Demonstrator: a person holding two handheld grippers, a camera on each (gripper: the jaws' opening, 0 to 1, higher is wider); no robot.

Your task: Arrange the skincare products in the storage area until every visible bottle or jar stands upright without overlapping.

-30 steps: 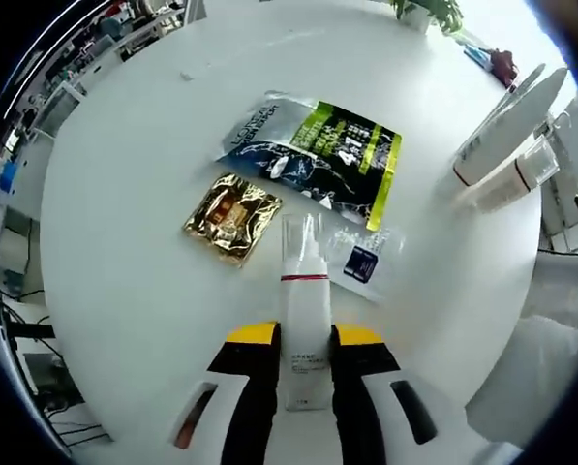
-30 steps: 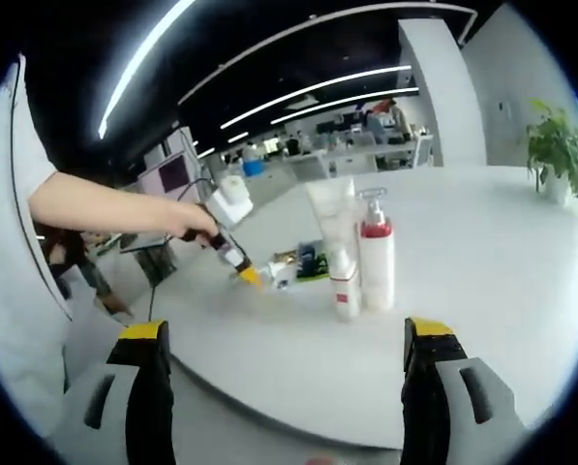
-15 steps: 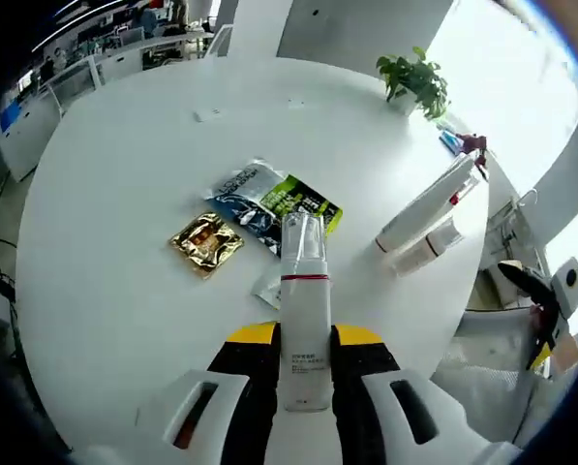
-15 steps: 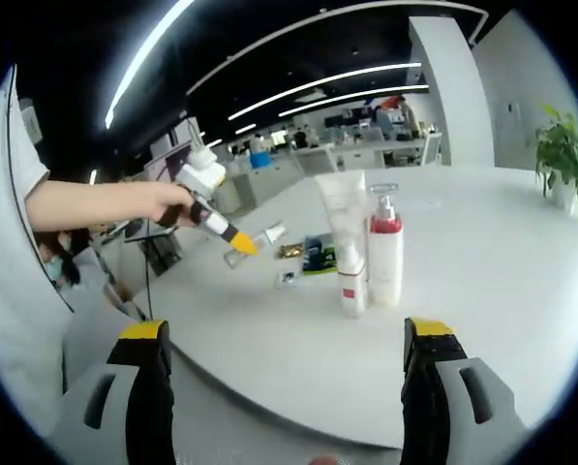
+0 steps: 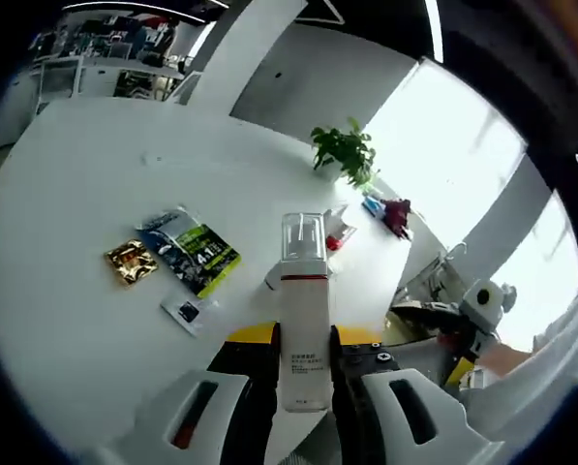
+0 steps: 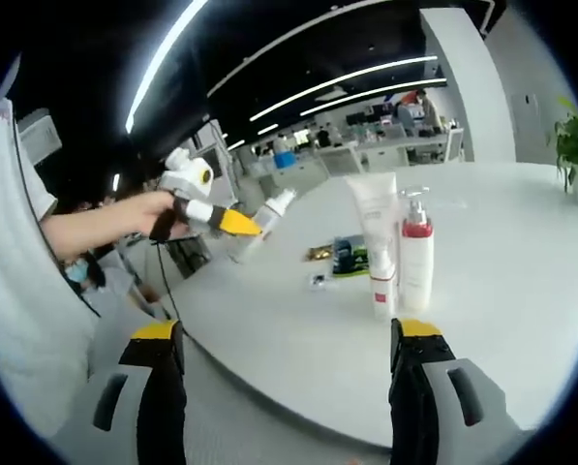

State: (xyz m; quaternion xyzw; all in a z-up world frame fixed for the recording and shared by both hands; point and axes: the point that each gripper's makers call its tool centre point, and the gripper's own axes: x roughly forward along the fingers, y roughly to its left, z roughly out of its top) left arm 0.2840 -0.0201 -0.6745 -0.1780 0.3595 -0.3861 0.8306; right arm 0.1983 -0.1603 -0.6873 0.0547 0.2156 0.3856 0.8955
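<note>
A slim white bottle (image 5: 303,320) with a clear cap and a red band is clamped between the jaws of my left gripper (image 5: 305,341), held in the air above the white table (image 5: 76,184). In the right gripper view the same bottle (image 6: 266,215) sticks out of the left gripper (image 6: 232,223), held by a hand well above the table edge. A white tube (image 6: 374,218), a pump bottle (image 6: 416,260) with a red collar and a small red-banded bottle (image 6: 381,289) stand upright close together. My right gripper (image 6: 287,339) is open with nothing between its jaws, in front of the table edge.
Flat on the table lie a gold sachet (image 5: 129,262), a green-and-black packet (image 5: 194,254) and a small clear sachet (image 5: 187,312). A potted plant (image 5: 345,153) stands at the far edge. The other gripper (image 5: 443,339) shows at the right, beyond the table rim.
My left gripper has risen and tilted up with the bottle, leaving the sachets farther below. The right gripper stays open and has barely shifted.
</note>
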